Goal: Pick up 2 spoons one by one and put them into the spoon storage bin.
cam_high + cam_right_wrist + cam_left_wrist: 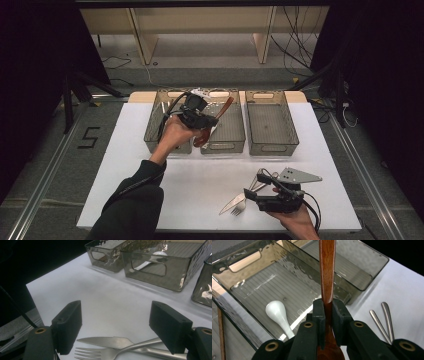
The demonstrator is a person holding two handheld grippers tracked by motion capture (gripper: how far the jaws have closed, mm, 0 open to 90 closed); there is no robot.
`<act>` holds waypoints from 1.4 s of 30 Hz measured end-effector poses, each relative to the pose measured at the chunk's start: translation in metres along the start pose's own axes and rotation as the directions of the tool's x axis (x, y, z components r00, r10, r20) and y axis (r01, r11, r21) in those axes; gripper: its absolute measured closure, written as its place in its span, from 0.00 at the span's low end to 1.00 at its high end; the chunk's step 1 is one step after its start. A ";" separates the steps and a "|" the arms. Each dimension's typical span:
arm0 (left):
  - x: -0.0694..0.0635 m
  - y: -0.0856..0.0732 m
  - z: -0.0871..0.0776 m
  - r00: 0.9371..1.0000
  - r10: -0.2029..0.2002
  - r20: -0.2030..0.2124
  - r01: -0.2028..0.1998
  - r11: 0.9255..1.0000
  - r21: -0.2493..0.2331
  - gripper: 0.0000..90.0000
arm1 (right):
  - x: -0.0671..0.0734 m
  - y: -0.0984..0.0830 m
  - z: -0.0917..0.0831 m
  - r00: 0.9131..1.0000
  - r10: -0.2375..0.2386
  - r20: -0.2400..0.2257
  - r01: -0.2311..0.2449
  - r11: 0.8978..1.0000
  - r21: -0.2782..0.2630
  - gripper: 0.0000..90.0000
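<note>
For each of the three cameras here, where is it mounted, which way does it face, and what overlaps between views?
High view: above the person's side, looking forward and down on the white table; both forearms and grippers show.
Left gripper view: rides the left gripper, looking along jaws shut on a wooden spoon, over the middle bin.
Right gripper view: rides the right gripper, jaws open above knife and fork.
Shared: both gripper views show the white spoon.

i see the white table (200, 180) carrying three smoky clear bins (272, 122) side by side, plus a knife (107, 341) and fork (100, 353) lying crossed.
</note>
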State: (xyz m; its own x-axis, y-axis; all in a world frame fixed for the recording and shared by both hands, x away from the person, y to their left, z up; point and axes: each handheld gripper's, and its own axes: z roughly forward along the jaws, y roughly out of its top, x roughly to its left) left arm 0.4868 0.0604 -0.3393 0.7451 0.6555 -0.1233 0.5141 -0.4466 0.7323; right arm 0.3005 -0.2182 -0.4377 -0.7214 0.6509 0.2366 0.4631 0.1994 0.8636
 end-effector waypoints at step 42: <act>0.031 0.003 0.052 0.985 -0.147 -0.095 0.137 0.985 -0.100 0.90 | 0.000 -0.001 -0.001 1.000 0.004 -0.007 -0.004 1.000 0.001 0.30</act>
State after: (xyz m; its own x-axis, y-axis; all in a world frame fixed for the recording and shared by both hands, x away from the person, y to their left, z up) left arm 0.5338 0.0477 -0.3757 0.6177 0.7688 -0.1653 0.5666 -0.2894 0.7715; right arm 0.2994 -0.2196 -0.4384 -0.7233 0.6465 0.2428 0.4664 0.1981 0.8621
